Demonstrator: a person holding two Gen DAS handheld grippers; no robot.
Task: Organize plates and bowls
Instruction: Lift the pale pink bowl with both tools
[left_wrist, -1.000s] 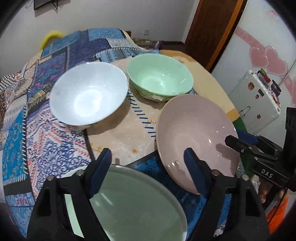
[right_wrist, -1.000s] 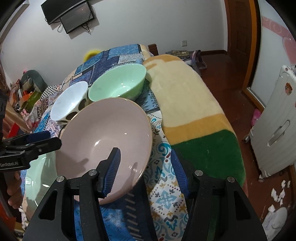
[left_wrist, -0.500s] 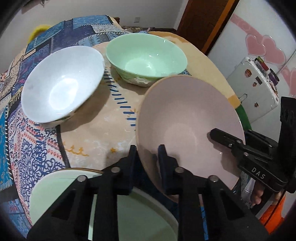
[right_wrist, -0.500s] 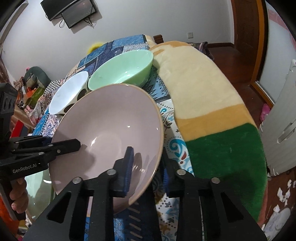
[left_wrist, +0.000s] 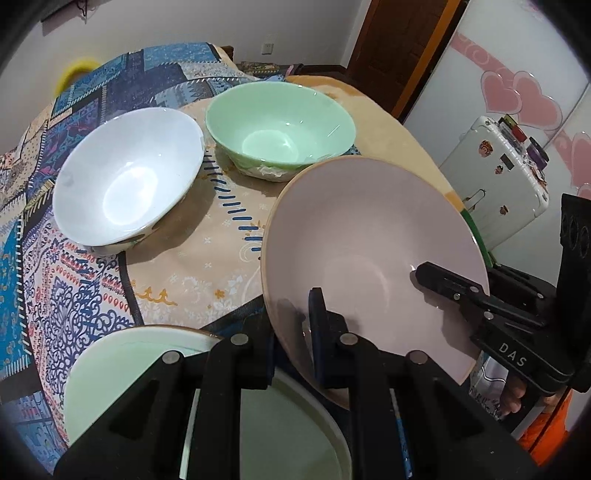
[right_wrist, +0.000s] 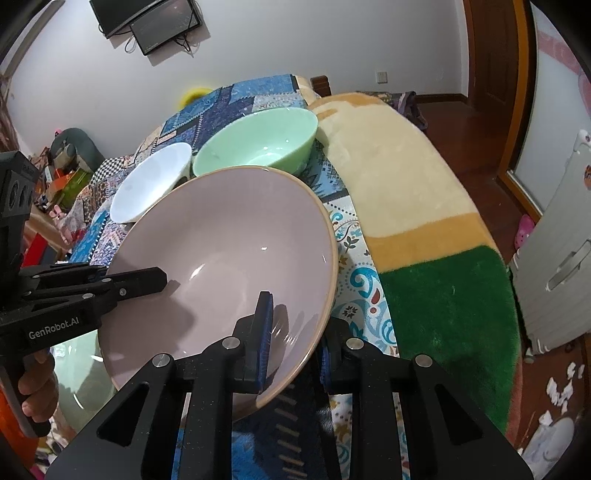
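A large pink plate (left_wrist: 369, 240) hangs tilted above the patterned cloth, held from two sides. My left gripper (left_wrist: 291, 332) is shut on its near-left rim, and my right gripper (right_wrist: 295, 332) is shut on the opposite rim. In the left wrist view the right gripper (left_wrist: 428, 275) reaches in over the plate from the right. In the right wrist view the pink plate (right_wrist: 221, 251) fills the middle and the left gripper (right_wrist: 155, 277) comes in from the left. A pale green plate (left_wrist: 122, 369) lies below my left gripper. Behind stand a white bowl (left_wrist: 125, 184) and a green bowl (left_wrist: 280, 129).
The dishes rest on a bed with a blue patchwork cover (left_wrist: 55, 295) and a beige and green blanket (right_wrist: 424, 221). A white suitcase (left_wrist: 495, 192) stands beside the bed. A person's hand (right_wrist: 33, 387) holds the left gripper's handle. Paper scraps litter the floor (right_wrist: 554, 387).
Both grippers went from open to shut on the pink plate's rim, one on each side. The plate now stands higher and more tilted above the cloth.
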